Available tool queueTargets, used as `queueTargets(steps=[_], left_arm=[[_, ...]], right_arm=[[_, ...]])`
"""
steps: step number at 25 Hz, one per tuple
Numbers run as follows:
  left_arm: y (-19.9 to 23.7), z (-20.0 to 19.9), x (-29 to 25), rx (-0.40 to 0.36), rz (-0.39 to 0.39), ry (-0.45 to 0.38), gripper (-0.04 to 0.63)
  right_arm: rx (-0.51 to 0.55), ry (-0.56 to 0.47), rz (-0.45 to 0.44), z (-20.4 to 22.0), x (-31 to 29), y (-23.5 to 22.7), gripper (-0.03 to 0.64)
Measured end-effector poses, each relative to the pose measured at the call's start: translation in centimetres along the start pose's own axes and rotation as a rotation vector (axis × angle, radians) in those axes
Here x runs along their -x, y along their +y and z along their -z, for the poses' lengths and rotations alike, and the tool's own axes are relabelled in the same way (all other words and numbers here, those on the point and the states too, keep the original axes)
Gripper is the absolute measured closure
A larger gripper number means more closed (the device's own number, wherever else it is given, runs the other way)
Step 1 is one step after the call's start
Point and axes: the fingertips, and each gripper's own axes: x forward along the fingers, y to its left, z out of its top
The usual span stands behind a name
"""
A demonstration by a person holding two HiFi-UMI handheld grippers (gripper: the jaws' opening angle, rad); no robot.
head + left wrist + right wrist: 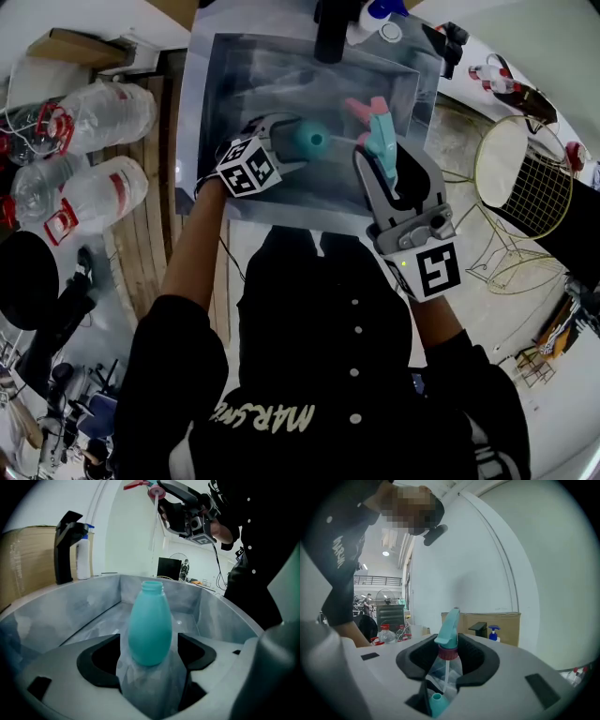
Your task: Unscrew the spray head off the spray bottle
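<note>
A teal bottle with a bare open neck sits low in the grey tub. My left gripper is shut on its body; in the left gripper view the bottle stands between the pads with thin plastic film around its base. My right gripper is shut on the teal-and-pink spray head, held to the right of the bottle and apart from it. In the right gripper view the spray head sits between the pads, its dip tube hanging free above the bottle's neck. From the left gripper view, the right gripper is high above.
A black spray bottle and a white bottle with a blue head stand at the tub's far edge. Several clear water bottles lie at the left. A yellow wire stand is at the right. A cardboard box is behind the tub.
</note>
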Motion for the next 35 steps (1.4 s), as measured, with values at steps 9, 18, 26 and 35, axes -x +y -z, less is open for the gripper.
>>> queueTargets(steps=[9, 18, 26, 35], left_arm=[[2.5, -4.9, 10.0, 0.020, -0.382, -0.118, 0.400], [1.6, -12.7, 22.9, 0.204, -0.817, -0.384, 0.571], [-1.7, -18.9, 30.9, 0.226, -0.983, -0.495, 0.571], [-6.5, -20.8, 34.2, 0.245, -1.109, -0.544, 0.571]], right_arm=[[0.123, -0.010, -0.003, -1.8, 2.5, -2.6, 0.476], [0.171, -0.026, 0.024, -2.6, 6.8, -6.7, 0.476], [0.126, -0.116, 0.071, -6.2, 10.8, -9.2, 0.476], [0.158, -0.168, 0.122, -8.1, 14.9, -10.2, 0.476]])
